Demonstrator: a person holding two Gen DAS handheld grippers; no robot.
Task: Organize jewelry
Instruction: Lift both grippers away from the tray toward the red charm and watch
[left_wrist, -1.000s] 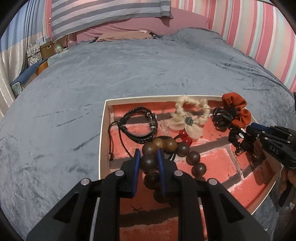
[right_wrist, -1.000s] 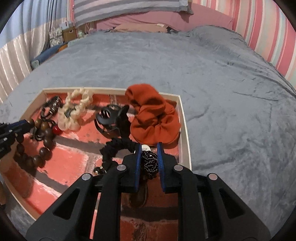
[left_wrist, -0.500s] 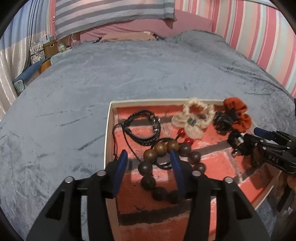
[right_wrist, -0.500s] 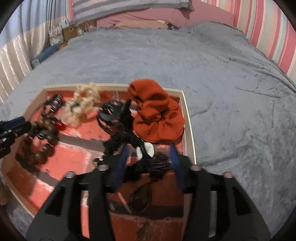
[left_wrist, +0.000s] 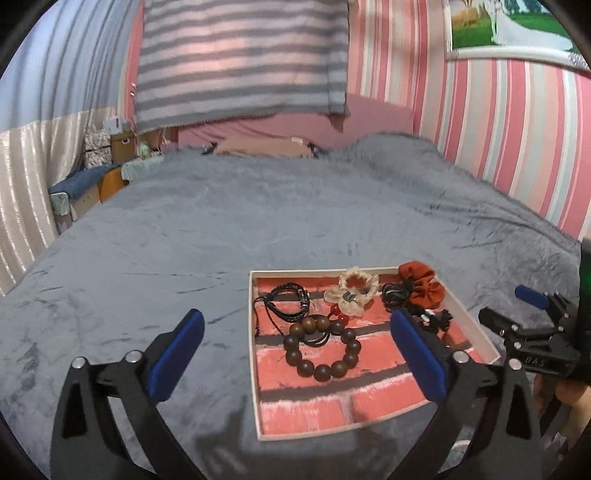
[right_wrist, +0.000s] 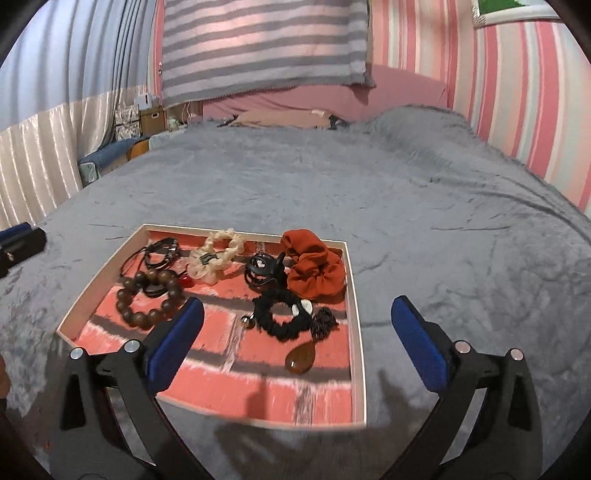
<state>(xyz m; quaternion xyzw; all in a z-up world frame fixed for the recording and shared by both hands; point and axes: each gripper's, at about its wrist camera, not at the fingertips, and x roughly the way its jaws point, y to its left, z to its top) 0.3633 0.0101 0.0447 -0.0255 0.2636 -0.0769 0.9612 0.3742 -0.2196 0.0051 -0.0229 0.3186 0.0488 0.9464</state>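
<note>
I see a bed (right_wrist: 406, 192) covered by a grey plush blanket (left_wrist: 184, 236); a shallow brick-patterned tray (right_wrist: 356, 332) lies directly on it.

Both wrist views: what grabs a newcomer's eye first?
The shallow tray with a red brick-pattern floor, sitting on a grey blanket. Inside it, the orange scrunchie at the far right corner and the brown bead bracelet near the left side stand out. Behind, pink striped walls.

Both wrist views above shared tray (left_wrist: 255, 354)
</note>
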